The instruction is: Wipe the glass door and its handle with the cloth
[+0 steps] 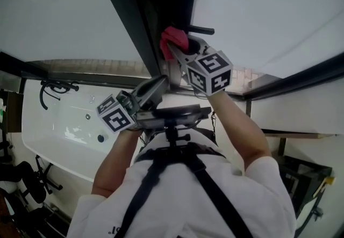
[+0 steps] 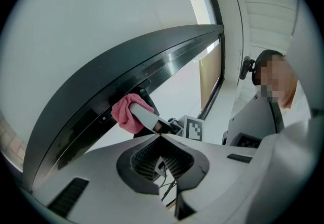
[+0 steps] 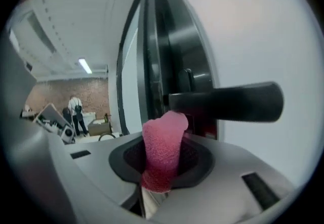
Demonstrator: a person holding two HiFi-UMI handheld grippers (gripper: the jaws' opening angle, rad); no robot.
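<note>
Right tongs (image 1: 177,49) pinch the pink cloth (image 3: 163,152). The jaws are clamped on its lower part and the rest sticks out ahead of the tips as a rolled wad. The cloth's far end sits right under the black handle (image 3: 228,101), touching its underside close to where the bar meets the dark frame (image 3: 172,41). The handle bar runs off to the right of the tongs, across the pale glass (image 3: 258,31).

Left tongs (image 2: 161,136) have the jaws pressed together with nothing between them. They hang below and to the left of the right tongs, tips pointing up at the frame, not touching door or cloth. In the left gripper view the cloth shows just ahead of the tips, bunched on a right finger (image 2: 144,115) against the frame edge.

A white tub (image 1: 59,129) lies off to the left of the left tongs, well apart.
</note>
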